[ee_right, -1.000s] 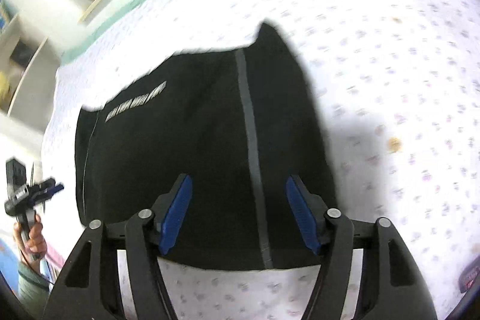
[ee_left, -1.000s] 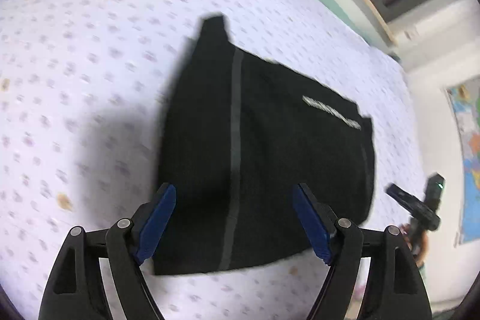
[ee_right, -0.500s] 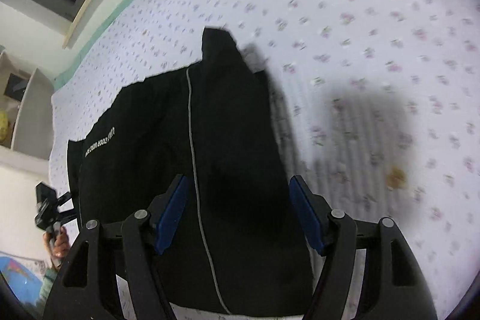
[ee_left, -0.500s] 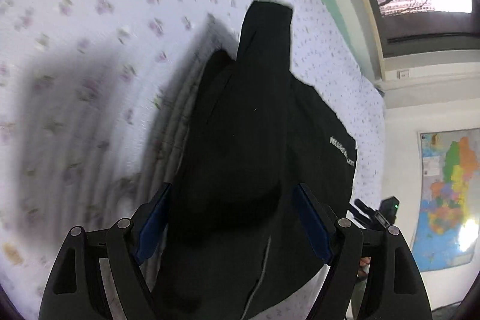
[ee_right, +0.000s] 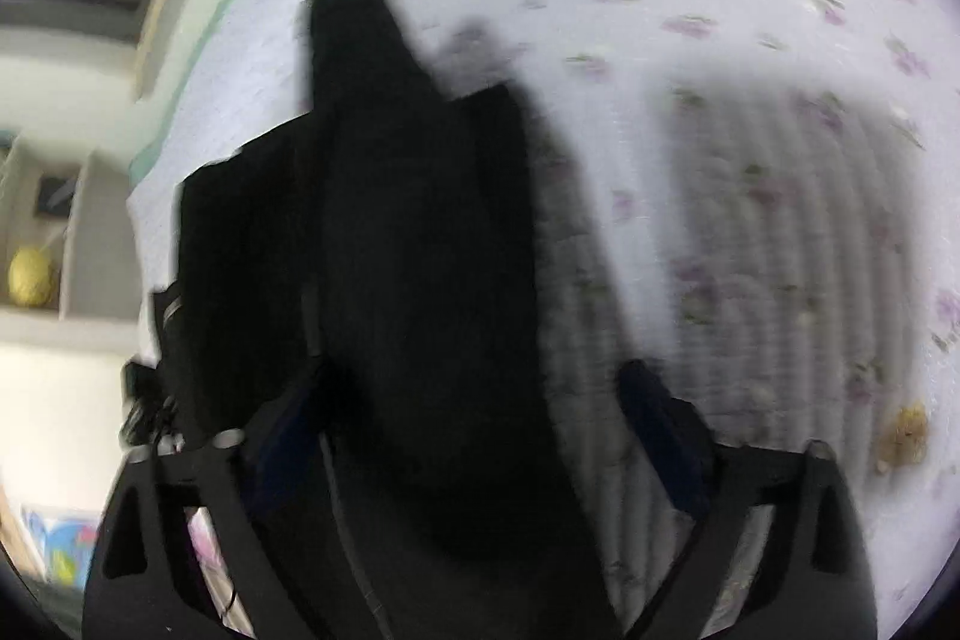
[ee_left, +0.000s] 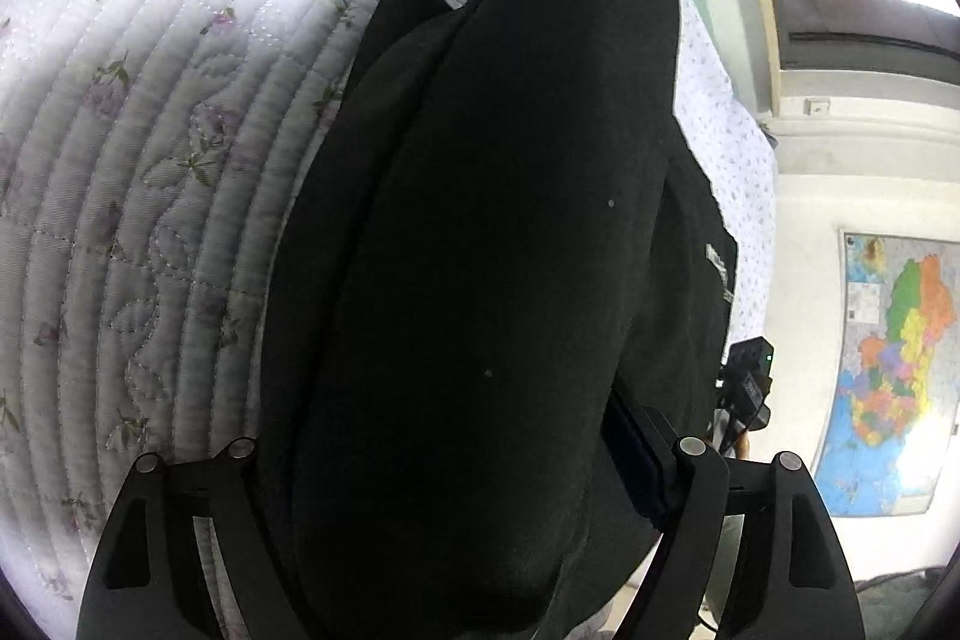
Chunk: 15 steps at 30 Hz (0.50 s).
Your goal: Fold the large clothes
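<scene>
Left tool [ee_left: 456, 466]: jaws are standing wide apart, with a thick fold of the black garment [ee_left: 498, 232] bulging up between them; whether the pads are pressing the cloth cannot be told. Right tool [ee_right: 480, 430]: jaws are likewise standing apart, straddling the near edge of the same garment [ee_right: 390, 244]; this view is blurring. The garment is lying bunched on the bed's quilted floral cover [ee_left: 138, 148], reaching toward the far side. A wall map [ee_left: 894, 370] is hanging at right. A shelf [ee_right: 54, 244] is showing at far left.
</scene>
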Each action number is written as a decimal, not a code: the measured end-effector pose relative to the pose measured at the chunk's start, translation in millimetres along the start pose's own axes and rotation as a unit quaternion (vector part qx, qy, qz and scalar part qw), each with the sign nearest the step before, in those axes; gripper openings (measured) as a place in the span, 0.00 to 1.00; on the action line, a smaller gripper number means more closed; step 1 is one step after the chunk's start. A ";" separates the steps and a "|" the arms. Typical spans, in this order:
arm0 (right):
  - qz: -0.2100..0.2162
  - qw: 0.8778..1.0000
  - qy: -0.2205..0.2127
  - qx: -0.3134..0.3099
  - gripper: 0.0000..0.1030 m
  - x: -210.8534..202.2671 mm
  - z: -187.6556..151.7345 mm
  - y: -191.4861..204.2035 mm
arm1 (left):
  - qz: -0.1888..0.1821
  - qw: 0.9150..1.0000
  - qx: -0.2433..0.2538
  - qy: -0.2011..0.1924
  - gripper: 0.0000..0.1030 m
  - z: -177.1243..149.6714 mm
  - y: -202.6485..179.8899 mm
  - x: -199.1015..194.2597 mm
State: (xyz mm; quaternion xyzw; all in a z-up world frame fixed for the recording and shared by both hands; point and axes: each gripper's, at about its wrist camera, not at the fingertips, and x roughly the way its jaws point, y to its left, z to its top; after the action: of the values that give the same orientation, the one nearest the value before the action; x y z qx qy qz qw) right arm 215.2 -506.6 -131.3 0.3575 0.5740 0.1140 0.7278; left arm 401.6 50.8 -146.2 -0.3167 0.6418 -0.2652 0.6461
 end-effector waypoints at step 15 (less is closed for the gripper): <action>0.096 0.995 0.001 -0.017 0.47 17.4 -18.0 17.2 | -0.003 0.999 0.010 -0.033 0.46 -17.2 -25.0 -3.4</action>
State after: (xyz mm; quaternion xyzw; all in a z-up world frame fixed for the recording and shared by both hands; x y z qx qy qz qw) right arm 208.3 -477.1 -134.7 0.3983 0.5357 0.1929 0.7192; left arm 385.9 35.8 -124.8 -0.3205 0.6166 -0.2633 0.6692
